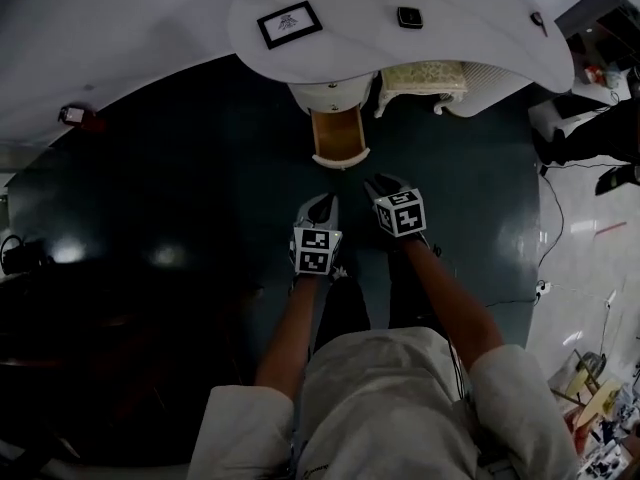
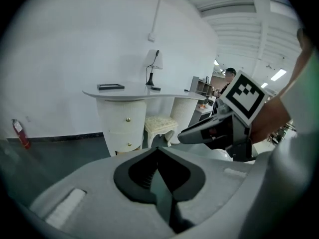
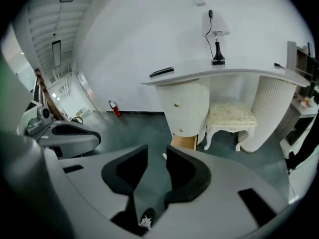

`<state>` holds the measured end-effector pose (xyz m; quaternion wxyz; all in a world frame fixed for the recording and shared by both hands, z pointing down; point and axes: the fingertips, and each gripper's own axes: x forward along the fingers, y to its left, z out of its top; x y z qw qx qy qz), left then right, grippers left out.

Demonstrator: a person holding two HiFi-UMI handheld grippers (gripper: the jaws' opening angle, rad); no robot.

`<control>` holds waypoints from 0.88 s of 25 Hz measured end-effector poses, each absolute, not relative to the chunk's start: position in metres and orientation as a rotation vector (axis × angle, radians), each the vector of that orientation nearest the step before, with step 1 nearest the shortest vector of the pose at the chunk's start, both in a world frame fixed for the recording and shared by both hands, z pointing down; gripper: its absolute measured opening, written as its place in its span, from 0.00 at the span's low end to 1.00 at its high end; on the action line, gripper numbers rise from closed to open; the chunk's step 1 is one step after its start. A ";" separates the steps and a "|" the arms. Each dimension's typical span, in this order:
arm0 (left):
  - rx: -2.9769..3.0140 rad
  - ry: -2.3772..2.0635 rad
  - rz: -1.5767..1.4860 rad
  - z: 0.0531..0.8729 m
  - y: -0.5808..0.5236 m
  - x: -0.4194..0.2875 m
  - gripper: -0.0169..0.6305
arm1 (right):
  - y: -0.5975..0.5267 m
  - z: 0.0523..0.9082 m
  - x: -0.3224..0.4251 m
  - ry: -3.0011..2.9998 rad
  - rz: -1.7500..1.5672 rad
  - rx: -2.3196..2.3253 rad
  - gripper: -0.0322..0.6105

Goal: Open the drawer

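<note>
A white drawer cabinet (image 1: pixel 330 96) stands under the left end of a curved white desk (image 1: pixel 350 38). Its bottom drawer (image 1: pixel 339 136) is pulled out and shows a bare wooden inside; in the right gripper view the drawer (image 3: pixel 185 142) juts out at floor level. The two upper drawers with gold knobs (image 3: pixel 176 104) are closed. Both grippers hang in the air in front of the cabinet, touching nothing. My left gripper (image 1: pixel 322 201) has its tips together, empty (image 2: pixel 158 152). My right gripper (image 1: pixel 383 182) is open with nothing between its pads (image 3: pixel 157 152).
A cream stool (image 1: pixel 424 75) stands right of the cabinet under the desk. On the desk are a framed picture (image 1: pixel 289 24), a small black box (image 1: pixel 409 16) and a lamp (image 3: pixel 217 34). A fire extinguisher (image 1: pixel 75 116) sits by the wall. The floor is dark.
</note>
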<state>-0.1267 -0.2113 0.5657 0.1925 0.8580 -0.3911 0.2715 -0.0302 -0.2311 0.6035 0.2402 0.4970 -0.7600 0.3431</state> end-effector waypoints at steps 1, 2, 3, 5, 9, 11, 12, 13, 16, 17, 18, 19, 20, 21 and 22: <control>2.404 -1.107 0.761 0.555 -0.201 -0.129 0.04 | -0.223 0.591 -0.031 -2.085 0.946 1.380 0.23; 2.403 -1.122 0.764 0.544 -0.193 -0.131 0.04 | -0.215 0.578 -0.032 -2.101 0.956 1.400 0.19; 2.407 -1.137 0.766 0.532 -0.185 -0.131 0.04 | -0.207 0.566 -0.033 -2.125 0.960 1.412 0.17; 2.428 -1.155 0.762 0.508 -0.170 -0.123 0.04 | -0.192 0.543 -0.031 -2.177 0.932 1.401 0.16; 2.465 -1.204 0.745 0.471 -0.149 -0.100 0.04 | -0.164 0.514 -0.022 -2.281 0.887 1.327 0.16; 2.449 -1.259 0.714 0.461 -0.141 -0.091 0.04 | -0.152 0.505 -0.015 -2.327 0.924 1.291 0.18; 2.429 -1.290 0.689 0.458 -0.136 -0.086 0.04 | -0.146 0.502 -0.008 -2.340 0.939 1.285 0.18; 2.403 -1.317 0.660 0.455 -0.129 -0.080 0.04 | -0.138 0.498 0.000 -2.346 0.948 1.282 0.18; 2.332 -1.382 0.569 0.446 -0.106 -0.056 0.04 | -0.110 0.491 0.027 -2.351 0.936 1.274 0.18; 2.318 -1.401 0.545 0.444 -0.099 -0.049 0.04 | -0.101 0.489 0.034 -2.354 0.926 1.266 0.18; 2.308 -1.417 0.526 0.442 -0.092 -0.041 0.04 | -0.094 0.488 0.041 -2.358 0.920 1.255 0.18; 2.304 -1.431 0.514 0.440 -0.086 -0.033 0.04 | -0.088 0.488 0.048 -2.364 0.916 1.244 0.18; 2.305 -1.444 0.507 0.438 -0.081 -0.025 0.04 | -0.083 0.487 0.055 -2.369 0.913 1.234 0.18; 2.307 -1.456 0.503 0.436 -0.076 -0.017 0.04 | -0.079 0.485 0.062 -2.375 0.909 1.224 0.17; 2.308 -1.467 0.498 0.435 -0.070 -0.009 0.04 | -0.075 0.483 0.068 -2.379 0.904 1.215 0.17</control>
